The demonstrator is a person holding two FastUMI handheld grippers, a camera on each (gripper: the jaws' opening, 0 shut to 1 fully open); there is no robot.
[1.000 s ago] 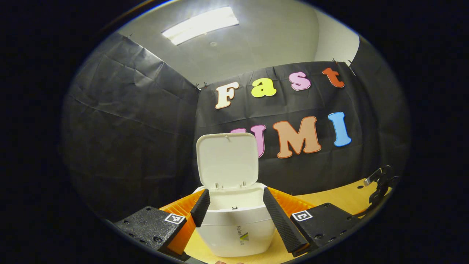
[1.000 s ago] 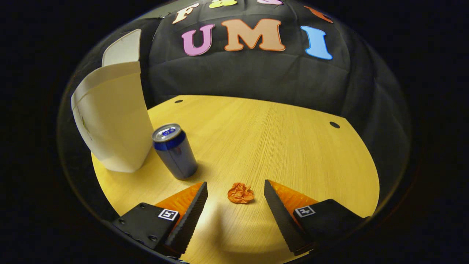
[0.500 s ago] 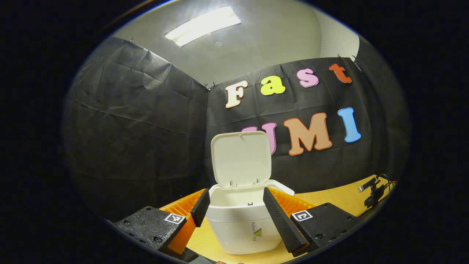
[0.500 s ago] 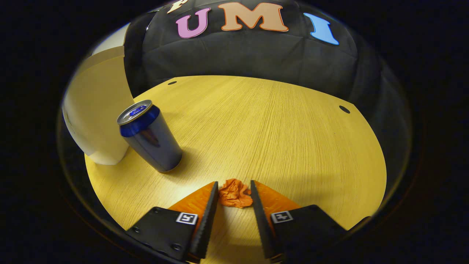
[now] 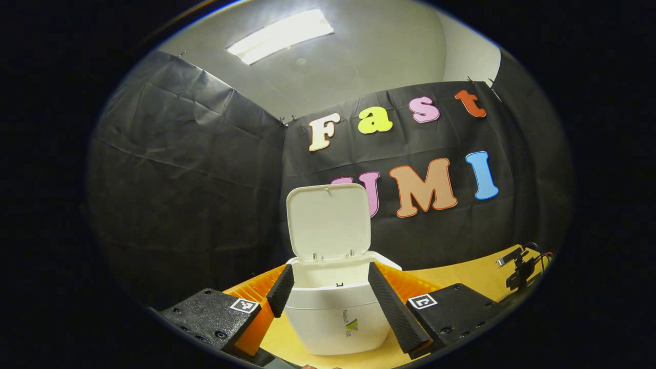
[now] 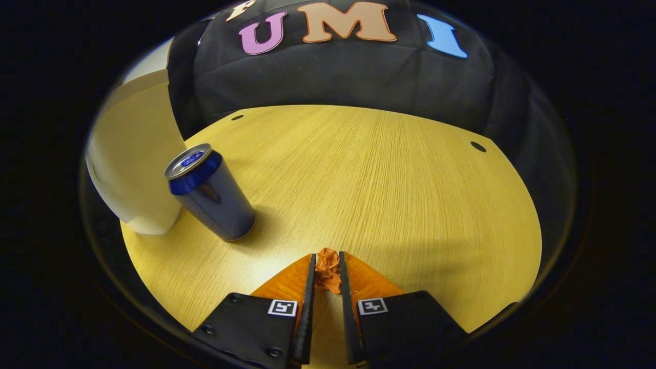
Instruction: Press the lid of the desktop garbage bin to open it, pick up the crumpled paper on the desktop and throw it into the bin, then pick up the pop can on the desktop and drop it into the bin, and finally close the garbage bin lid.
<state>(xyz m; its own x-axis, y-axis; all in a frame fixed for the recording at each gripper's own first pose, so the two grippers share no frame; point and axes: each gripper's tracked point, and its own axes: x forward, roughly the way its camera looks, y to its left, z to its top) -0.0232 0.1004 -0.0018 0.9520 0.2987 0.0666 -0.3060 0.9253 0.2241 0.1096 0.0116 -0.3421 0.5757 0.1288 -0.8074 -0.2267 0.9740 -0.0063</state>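
Paper (image 6: 327, 270) pinched in the right gripper (image 6: 326, 277).
Left gripper (image 5: 328, 287) gapes wide before the bin (image 5: 335, 318), lid (image 5: 328, 221) up.

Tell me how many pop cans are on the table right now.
1. The pop can stands upright on the table beside the white bin. More could sit behind the bin.

Desk (image 6: 389, 174): bin (image 6: 136, 164) at left, lid (image 5: 328, 220) raised behind its opening; pop can (image 6: 210, 192) upright just right of it; crumpled paper (image 6: 327, 269) nearer, between right gripper (image 6: 326, 287) fingers.
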